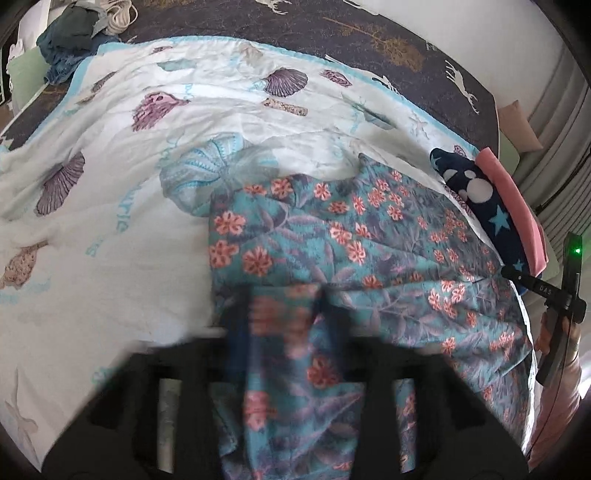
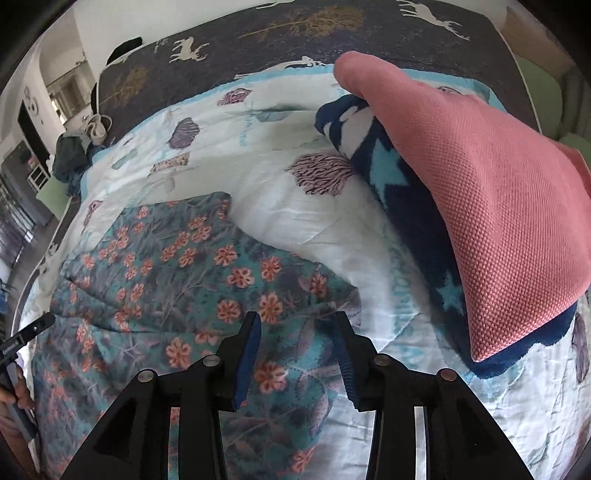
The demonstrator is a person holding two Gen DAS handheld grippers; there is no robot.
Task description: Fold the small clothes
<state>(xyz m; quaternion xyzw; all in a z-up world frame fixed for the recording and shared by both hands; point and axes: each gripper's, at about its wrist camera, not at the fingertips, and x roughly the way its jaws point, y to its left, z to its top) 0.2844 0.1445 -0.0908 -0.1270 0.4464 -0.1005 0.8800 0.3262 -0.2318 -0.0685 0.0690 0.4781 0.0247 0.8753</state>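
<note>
A teal garment with orange flowers [image 1: 369, 236] lies spread on a white shell-print quilt [image 1: 110, 221]; it also shows in the right wrist view [image 2: 177, 266]. My left gripper [image 1: 284, 306] is blurred, its fingers apart with a raised fold of the floral cloth between them. My right gripper [image 2: 297, 325] is open and empty, just above the garment's near right part. A folded stack, a navy star-print piece [image 2: 406, 206] under a pink knit piece [image 2: 498, 206], lies to the right.
A dark deer-print bedspread [image 2: 295, 33] lies under the quilt. A heap of dark blue clothes [image 1: 70, 40] and a coiled white cord [image 1: 120, 16] sit at the far left corner. A beige cushion [image 1: 519, 125] lies off the bed's right edge.
</note>
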